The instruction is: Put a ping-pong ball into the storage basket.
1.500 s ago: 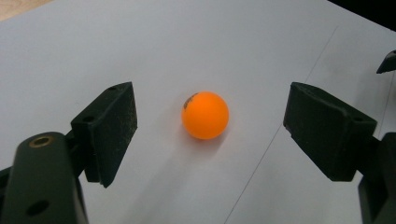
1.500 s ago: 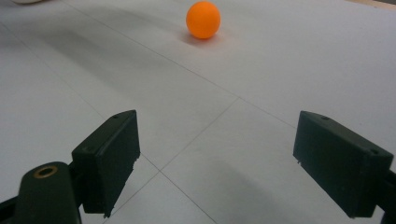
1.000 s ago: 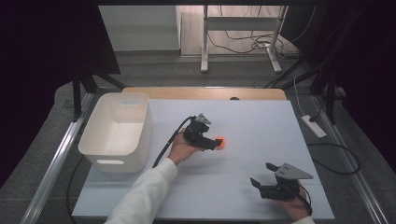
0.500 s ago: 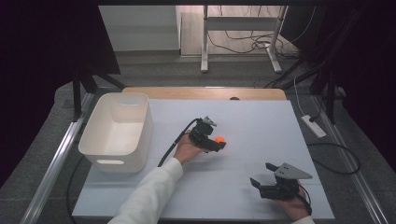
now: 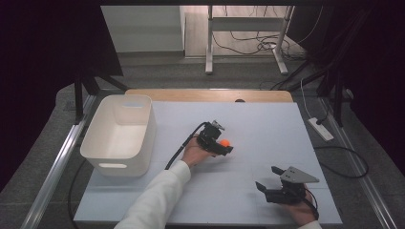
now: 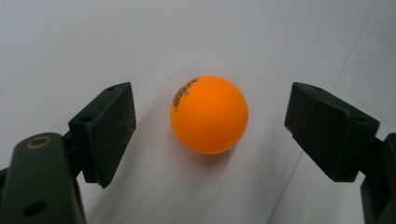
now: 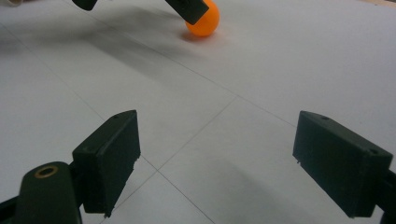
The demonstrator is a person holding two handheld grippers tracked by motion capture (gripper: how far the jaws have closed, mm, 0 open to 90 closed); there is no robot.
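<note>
Straddling the orange ball (image 6: pixel 208 115) on the white table (image 5: pixel 267 124), the left gripper (image 5: pixel 222 145) kept its jaws wide and clear of it, presumably readying a pinch, while the right gripper (image 5: pixel 268 190), also wide, idled well apart.
</note>
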